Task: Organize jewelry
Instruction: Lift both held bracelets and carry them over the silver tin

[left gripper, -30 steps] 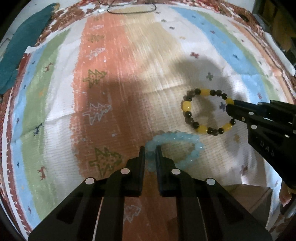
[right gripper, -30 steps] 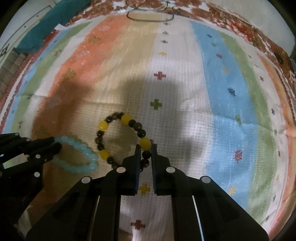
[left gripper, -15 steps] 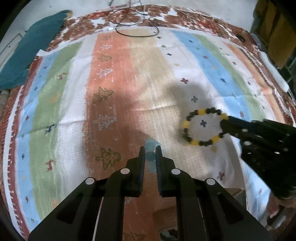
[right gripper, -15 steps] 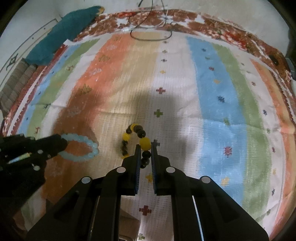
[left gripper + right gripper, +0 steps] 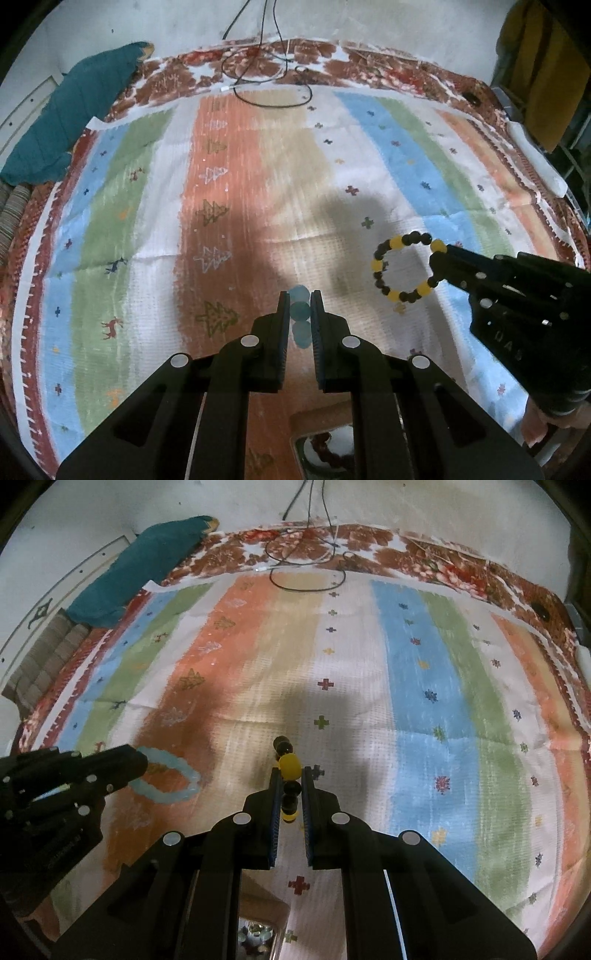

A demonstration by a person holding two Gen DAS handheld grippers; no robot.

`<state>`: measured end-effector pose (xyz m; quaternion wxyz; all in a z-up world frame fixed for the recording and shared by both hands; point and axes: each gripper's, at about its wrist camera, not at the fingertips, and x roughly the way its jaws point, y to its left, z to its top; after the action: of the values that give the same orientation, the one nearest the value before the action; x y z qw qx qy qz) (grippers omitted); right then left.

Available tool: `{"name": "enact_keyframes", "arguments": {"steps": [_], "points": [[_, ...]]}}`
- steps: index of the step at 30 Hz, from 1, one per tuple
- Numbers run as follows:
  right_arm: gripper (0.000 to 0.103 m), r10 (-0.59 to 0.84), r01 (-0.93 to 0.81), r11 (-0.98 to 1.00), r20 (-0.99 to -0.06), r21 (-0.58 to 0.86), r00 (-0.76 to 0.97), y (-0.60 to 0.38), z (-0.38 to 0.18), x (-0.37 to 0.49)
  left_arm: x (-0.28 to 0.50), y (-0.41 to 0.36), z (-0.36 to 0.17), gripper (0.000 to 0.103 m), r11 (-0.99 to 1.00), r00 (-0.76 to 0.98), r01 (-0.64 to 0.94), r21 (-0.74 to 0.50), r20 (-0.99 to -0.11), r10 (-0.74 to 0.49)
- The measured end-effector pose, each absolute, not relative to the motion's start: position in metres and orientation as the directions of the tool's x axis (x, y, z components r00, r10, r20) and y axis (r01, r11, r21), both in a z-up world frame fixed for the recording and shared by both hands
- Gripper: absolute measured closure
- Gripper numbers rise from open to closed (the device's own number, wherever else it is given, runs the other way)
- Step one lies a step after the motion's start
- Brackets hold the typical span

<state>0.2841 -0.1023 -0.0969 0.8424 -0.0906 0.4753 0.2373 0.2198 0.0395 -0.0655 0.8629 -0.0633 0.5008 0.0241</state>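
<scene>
The pale blue bead bracelet (image 5: 300, 309) is clamped between the fingers of my left gripper (image 5: 299, 295) and hangs clear of the cloth; in the right wrist view it shows as a full loop (image 5: 168, 777) off those fingertips. The yellow-and-dark bead bracelet (image 5: 288, 775) is likewise pinched in my right gripper (image 5: 289, 771), seen from the left wrist camera as an open ring (image 5: 404, 267) held aloft. Assessment: both pieces are picked up and neither is stowed, so the task stands at about its midpoint. A box (image 5: 325, 439) with beads inside sits at the lower edge, under the grippers; I judge it the likely destination, though I cannot confirm that. The surface is a striped cloth (image 5: 236, 206) with tree and cross motifs over a red patterned cover, possibly a bed. A teal pillow (image 5: 70, 118) lies far left, and a black cable (image 5: 273, 85) loops along the far edge by the pale wall.
</scene>
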Motion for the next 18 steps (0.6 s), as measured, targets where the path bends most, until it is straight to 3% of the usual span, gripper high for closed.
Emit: {"name": "enact_keyframes", "arguments": {"steps": [18], "points": [[0.092, 0.372, -0.512, 0.855, -0.78, 0.077, 0.503, -0.119, -0.064, 0.243, 0.17, 0.022, -0.025, 0.092, 0.991, 0.584, -0.069, -0.116, -0.81, -0.054]]}}
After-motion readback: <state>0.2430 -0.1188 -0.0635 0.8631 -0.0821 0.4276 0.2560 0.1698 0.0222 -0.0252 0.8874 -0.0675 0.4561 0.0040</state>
